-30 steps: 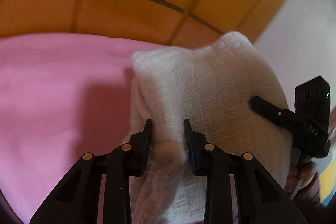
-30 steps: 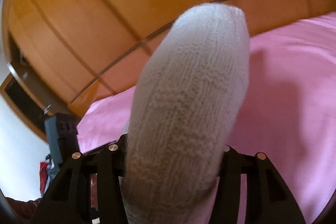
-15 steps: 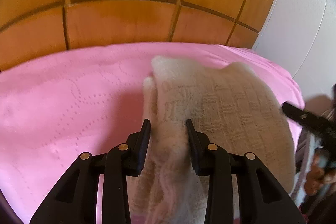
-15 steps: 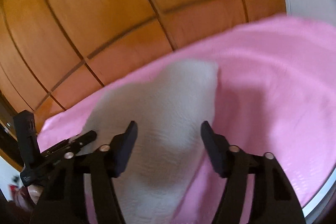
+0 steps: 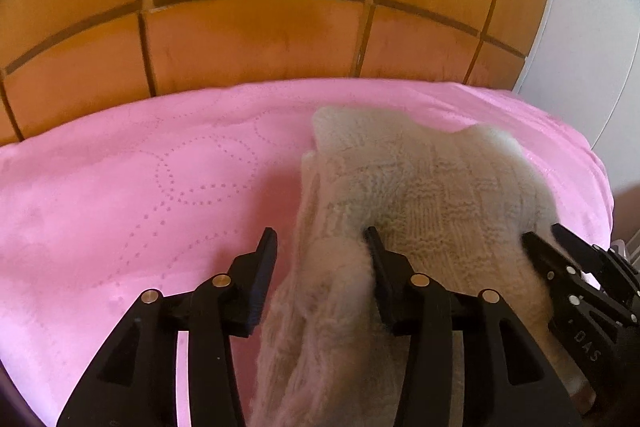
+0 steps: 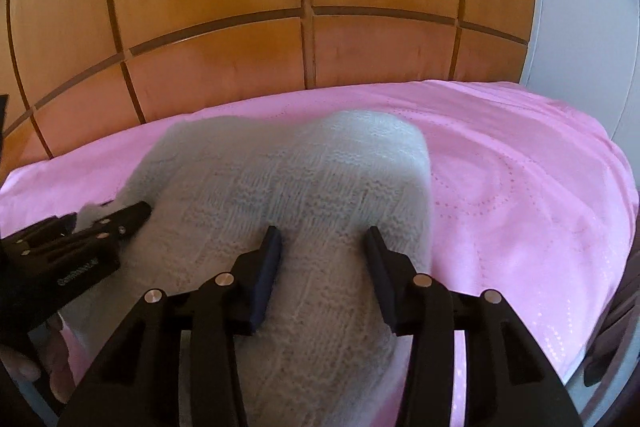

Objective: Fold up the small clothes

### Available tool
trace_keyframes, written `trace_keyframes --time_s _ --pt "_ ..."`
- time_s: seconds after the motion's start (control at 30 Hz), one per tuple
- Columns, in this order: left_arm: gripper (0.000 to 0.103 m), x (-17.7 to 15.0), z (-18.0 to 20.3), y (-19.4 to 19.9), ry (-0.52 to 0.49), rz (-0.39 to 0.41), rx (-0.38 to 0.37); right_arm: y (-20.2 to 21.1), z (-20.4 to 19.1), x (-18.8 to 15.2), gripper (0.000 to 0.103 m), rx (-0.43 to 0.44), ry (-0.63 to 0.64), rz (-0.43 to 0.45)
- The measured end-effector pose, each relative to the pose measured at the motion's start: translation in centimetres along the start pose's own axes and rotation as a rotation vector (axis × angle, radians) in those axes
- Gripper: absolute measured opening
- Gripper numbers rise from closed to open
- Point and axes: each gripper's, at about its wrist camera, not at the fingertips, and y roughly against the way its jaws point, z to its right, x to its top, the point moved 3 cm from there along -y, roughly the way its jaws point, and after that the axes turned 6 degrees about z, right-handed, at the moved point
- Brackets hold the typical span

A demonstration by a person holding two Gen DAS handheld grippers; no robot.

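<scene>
1. Your knit [image 5: 432, 195] lies on the pink cover [image 5: 140, 187], at its right part in the left view and left of middle in the right view, with wooden panels [image 5: 260, 39] beyond the far edge.
2. Your left gripper [image 5: 322, 243] has just been opening: a fold of the knit sits between the jaws, the right finger [image 5: 380, 259] touches it, and the left finger [image 5: 266, 259] stands clear.
3. Your right gripper [image 6: 322, 241] has just been closing: its jaws straddle a raised ridge of the knit, both fingers against the wool.
4. The two grippers sit near each other, at the knit's near edge.
</scene>
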Motion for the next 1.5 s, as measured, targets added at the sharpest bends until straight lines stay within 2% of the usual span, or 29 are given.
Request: trace_keyframes --time_s 0.07,0.13,0.3,0.43,0.53,0.73,0.83,0.87,1.0,1.07,1.27,1.5 --pt "0.050 0.0 0.3 1.5 -0.008 0.033 0.012 1.0 0.0 0.3 0.049 -0.004 -0.010 -0.003" --pt "0.051 0.0 0.4 2.4 -0.011 0.052 0.021 2.4 0.2 0.3 0.049 0.008 -0.030 0.003" --pt "0.051 -0.5 0.1 2.9 -0.015 0.048 0.033 5.4 -1.0 -1.2 0.049 0.029 0.009 0.008" --pt "0.052 -1.1 -0.1 1.3 -0.017 0.000 0.047 4.7 -2.3 -3.0 0.050 -0.011 0.068 -0.025" --pt "0.052 -0.9 -0.2 2.2 0.000 0.023 0.037 4.6 -2.5 -3.2 0.052 -0.031 0.073 -0.024" --pt "0.070 -0.5 -0.9 5.3 0.028 0.088 0.046 6.7 -2.1 -2.3 0.066 -0.013 -0.004 0.001" --pt "0.071 -0.7 -1.3 7.4 0.040 0.122 0.058 8.0 -2.4 -2.2 0.080 -0.029 -0.029 0.027" --pt "0.075 -0.8 -1.3 7.9 0.045 0.127 0.063 8.4 -2.6 -2.3 0.084 -0.032 -0.035 0.034" --pt "0.077 -1.4 -1.9 10.1 0.068 0.154 0.077 9.6 -3.0 -2.1 0.095 -0.069 -0.055 0.059" --pt "0.082 -1.8 -2.1 10.8 0.069 0.156 0.090 10.1 -3.0 -2.1 0.100 -0.089 -0.072 0.061" --pt "0.086 -3.8 -2.9 13.0 0.089 0.171 0.119 11.1 -3.3 -3.1 0.101 -0.117 -0.099 0.043" --pt "0.086 -6.6 -3.9 13.5 0.116 0.129 0.159 11.5 -3.4 -4.4 0.101 -0.194 -0.094 0.037"
